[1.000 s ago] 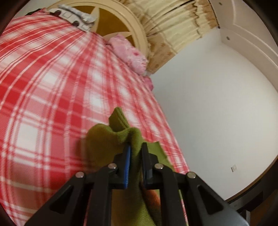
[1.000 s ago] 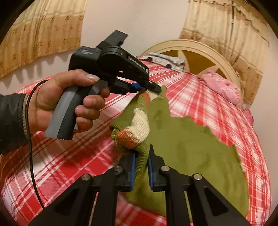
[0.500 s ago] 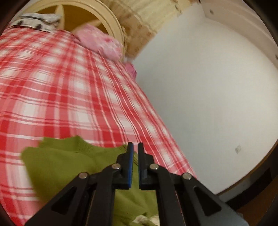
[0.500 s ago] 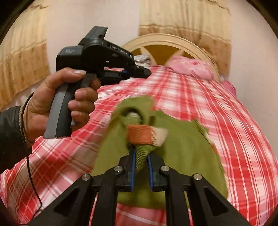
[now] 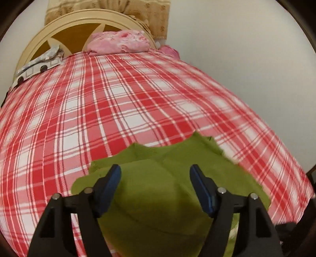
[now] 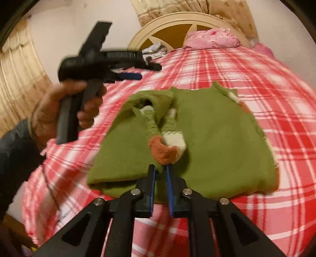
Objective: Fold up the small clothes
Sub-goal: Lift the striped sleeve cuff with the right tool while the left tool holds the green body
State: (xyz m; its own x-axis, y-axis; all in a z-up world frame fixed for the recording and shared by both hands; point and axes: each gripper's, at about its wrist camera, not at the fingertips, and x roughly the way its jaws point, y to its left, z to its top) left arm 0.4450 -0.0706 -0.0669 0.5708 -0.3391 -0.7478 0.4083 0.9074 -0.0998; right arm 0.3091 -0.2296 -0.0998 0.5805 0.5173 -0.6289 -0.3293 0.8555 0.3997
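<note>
Lengthwise toward headboard (image 6: 189,17): green sweater (image 6: 217,142).

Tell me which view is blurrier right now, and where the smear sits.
Right wrist view: the hand holding the left gripper is motion-smeared, as is the bedspread edge. Left wrist view: sharper, slight smear on the green sweater edge; fisheye bends the plaid.

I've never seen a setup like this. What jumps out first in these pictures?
A small green sweater lies on a red-and-white plaid bed, its orange-and-cream cuffs folded onto the middle. In the right wrist view, a hand at the left holds the black left gripper above the bed. The right gripper sits at the sweater's near edge, jaws just opened.
</note>
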